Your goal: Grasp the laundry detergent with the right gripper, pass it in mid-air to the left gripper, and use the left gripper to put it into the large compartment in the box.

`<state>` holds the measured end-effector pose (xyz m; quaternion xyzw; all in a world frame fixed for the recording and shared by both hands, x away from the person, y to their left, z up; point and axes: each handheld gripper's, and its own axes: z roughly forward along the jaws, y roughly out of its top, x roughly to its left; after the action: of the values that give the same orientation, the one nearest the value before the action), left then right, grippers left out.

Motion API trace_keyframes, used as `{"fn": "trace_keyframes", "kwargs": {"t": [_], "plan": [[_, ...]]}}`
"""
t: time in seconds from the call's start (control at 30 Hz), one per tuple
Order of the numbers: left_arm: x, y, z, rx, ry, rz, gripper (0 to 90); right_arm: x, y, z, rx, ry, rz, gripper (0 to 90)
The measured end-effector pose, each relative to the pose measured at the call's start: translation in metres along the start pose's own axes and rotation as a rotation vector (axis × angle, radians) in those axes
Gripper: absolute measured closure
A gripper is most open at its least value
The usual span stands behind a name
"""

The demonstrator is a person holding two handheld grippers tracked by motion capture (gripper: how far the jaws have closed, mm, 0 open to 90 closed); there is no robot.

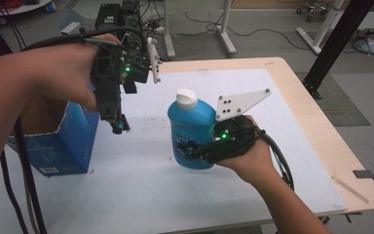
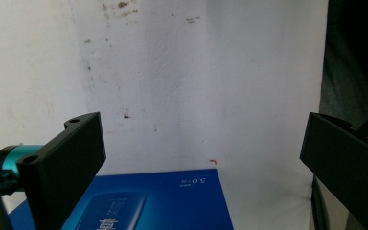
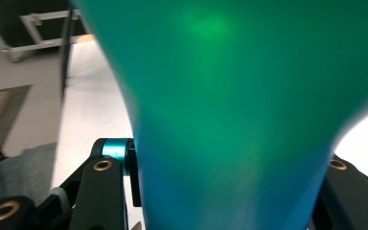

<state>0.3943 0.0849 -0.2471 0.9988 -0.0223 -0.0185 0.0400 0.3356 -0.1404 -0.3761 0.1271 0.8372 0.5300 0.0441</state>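
Blue bottle [image 1: 191, 129] with white cap [image 1: 186, 98] is clamped in the right gripper [image 1: 195, 150], upright, lifted clear of the white mat [image 1: 141, 190]. Jaws grip it low on the body, one either side; cap sits above the gripper, next to its grey three-cornered plate [image 1: 238, 103]. In the right gripper view the bottle [image 3: 239, 115] sits right between the jaw bases and blocks most of the frame, teal-green tint, too close to be sharp.

Left gripper [image 1: 118, 126]: jaws spread wide, nothing between them. It's held up off the table, pointing down, to the left of the bottle and well apart from it. Green LED lit on its body, same on the right one.

Blue box [image 1: 63, 144] stands on the mat just below and to the left of the left gripper, top open, cardboard inside visible. In the left gripper view the box [image 2: 172, 201] lies below the open jaws, its printed face toward the camera, with stained white mat [image 2: 196, 86] beyond it.

Wooden table [image 1: 321, 131] edge shows to the right of the right hand [image 1: 248, 161]. Cables trail from both grippers back along the forearms.
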Motion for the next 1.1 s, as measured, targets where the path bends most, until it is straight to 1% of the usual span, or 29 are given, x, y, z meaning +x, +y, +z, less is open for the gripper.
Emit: {"fn": "trace_keyframes", "kwargs": {"t": [0.03, 0.07, 0.1, 0.13, 0.17, 0.2, 0.23, 0.4, 0.43, 0.47, 0.5, 0.7, 0.73, 0.77, 0.83, 0.9, 0.97, 1.03, 1.07, 1.1], "plan": [[-0.002, 0.001, -0.001, -0.003, -0.002, 0.001, 1.7, 0.0, 0.0, 0.005, 0.004, 0.034, -0.01, 46.1], [-0.004, 0.003, -0.001, 0.001, -0.002, 0.007, 1.7, 0.0, 0.0, 0.008, 0.009, 0.051, -0.009, 46.1], [-0.005, 0.004, -0.002, 0.003, -0.005, 0.011, 1.7, 0.0, 0.0, 0.008, 0.009, 0.051, -0.009, 46.1], [-0.006, 0.005, -0.002, -0.001, -0.007, 0.007, 1.7, 0.0, 0.0, 0.011, 0.009, 0.068, -0.015, 46.0], [-0.009, 0.007, -0.002, 0.005, -0.01, 0.016, 1.7, 0.0, 0.0, 0.015, 0.008, 0.095, -0.019, 46.0], [-0.011, 0.009, -0.002, 0.008, -0.01, 0.015, 1.7, 0.0, 0.0, 0.018, 0.006, 0.111, -0.022, 46.0], [-0.011, 0.01, -0.002, 0.01, -0.01, 0.021, 1.7, 0.0, 0.0, 0.02, 0.0, 0.128, -0.015, 46.0], [-0.017, 0.016, -0.002, 0.011, -0.014, 0.025, 1.7, -0.001, 0.003, 0.033, -0.006, 0.176, -0.031, 46.0], [-0.017, 0.017, -0.002, 0.01, -0.011, 0.033, 1.7, 0.0, 0.004, 0.036, -0.006, 0.182, -0.031, 46.0], [-0.018, 0.018, -0.002, 0.011, -0.007, 0.03, 1.7, 0.0, 0.004, 0.039, -0.006, 0.187, -0.033, 45.9], [-0.019, 0.018, -0.002, 0.008, -0.011, 0.019, 1.7, 0.001, 0.005, 0.043, -0.009, 0.186, -0.03, 45.9], [-0.02, 0.018, -0.002, 0.016, -0.017, 0.007, 1.7, 0.002, 0.013, 0.06, -0.025, 0.208, -0.023, 45.8], [-0.02, 0.018, -0.002, 0.016, -0.017, 0.007, 1.7, 0.002, 0.013, 0.06, -0.025, 0.208, -0.023, 45.8], [-0.021, 0.018, -0.001, 0.016, -0.019, 0.007, 1.7, 0.002, 0.015, 0.065, -0.027, 0.219, -0.03, 45.9], [-0.022, 0.018, -0.001, 0.016, -0.018, 0.004, 1.7, 0.002, 0.016, 0.067, -0.027, 0.222, -0.032, 45.9], [-0.023, 0.018, 0.001, 0.017, -0.022, 0.006, 1.7, 0.003, 0.018, 0.074, -0.023, 0.233, -0.03, 45.9], [-0.023, 0.018, 0.003, 0.013, -0.023, 0.006, 1.7, 0.003, 0.02, 0.077, -0.028, 0.233, -0.026, 45.9], [-0.023, 0.019, 0.003, 0.014, -0.027, -0.004, 1.7, 0.002, 0.024, 0.081, -0.034, 0.236, -0.025, 45.9], [-0.023, 0.019, 0.003, 0.015, -0.027, -0.006, 1.7, 0.002, 0.025, 0.082, -0.037, 0.239, -0.024, 45.9], [-0.023, 0.02, 0.003, 0.014, -0.023, -0.004, 1.7, 0.001, 0.028, 0.083, -0.037, 0.24, -0.031, 45.9]]}}
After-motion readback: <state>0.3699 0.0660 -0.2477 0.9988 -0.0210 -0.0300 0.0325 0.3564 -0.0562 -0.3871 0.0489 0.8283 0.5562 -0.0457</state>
